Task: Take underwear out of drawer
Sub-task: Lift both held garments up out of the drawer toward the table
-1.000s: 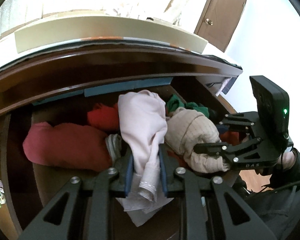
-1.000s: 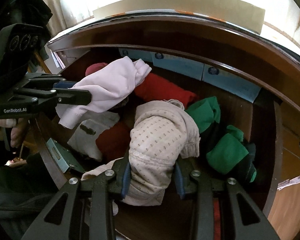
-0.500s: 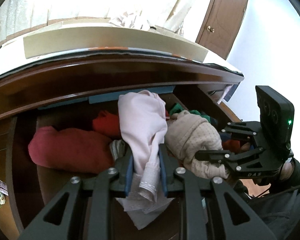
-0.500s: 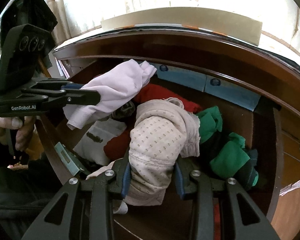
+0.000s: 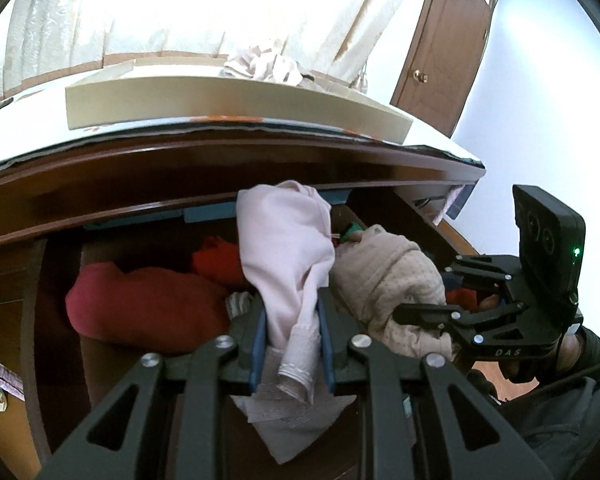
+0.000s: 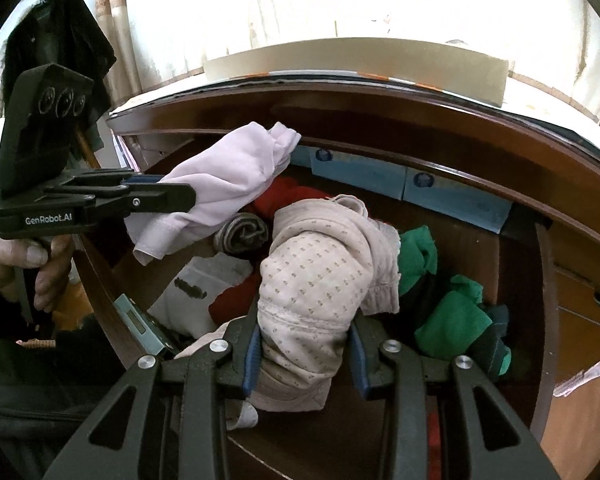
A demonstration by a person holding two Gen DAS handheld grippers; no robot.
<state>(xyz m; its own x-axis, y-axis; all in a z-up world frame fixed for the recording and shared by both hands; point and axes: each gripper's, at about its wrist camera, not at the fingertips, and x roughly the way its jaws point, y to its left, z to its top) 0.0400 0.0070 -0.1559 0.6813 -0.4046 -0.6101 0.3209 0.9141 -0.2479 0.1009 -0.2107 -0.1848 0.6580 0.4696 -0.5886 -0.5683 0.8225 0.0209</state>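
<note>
underwear is leaving the drawer [image 6: 516, 280]: our left gripper [image 5: 292, 340] is clamping the pale pink underwear [image 5: 284, 248] and our right gripper [image 6: 304, 352] the beige dotted underwear [image 6: 320, 280], both hanging above the clothes. compared with a second ago, both are riding higher, toward 12 o'clock.

White lettering "GenRobot.AI" stood on the side of the left claw [image 6: 156, 200], on its black body. "DAS" was stamped in small letters on the frame of the right claw [image 5: 416, 316]. The printing on the blue boxes [image 6: 456, 196] was too blurred to read.
</note>
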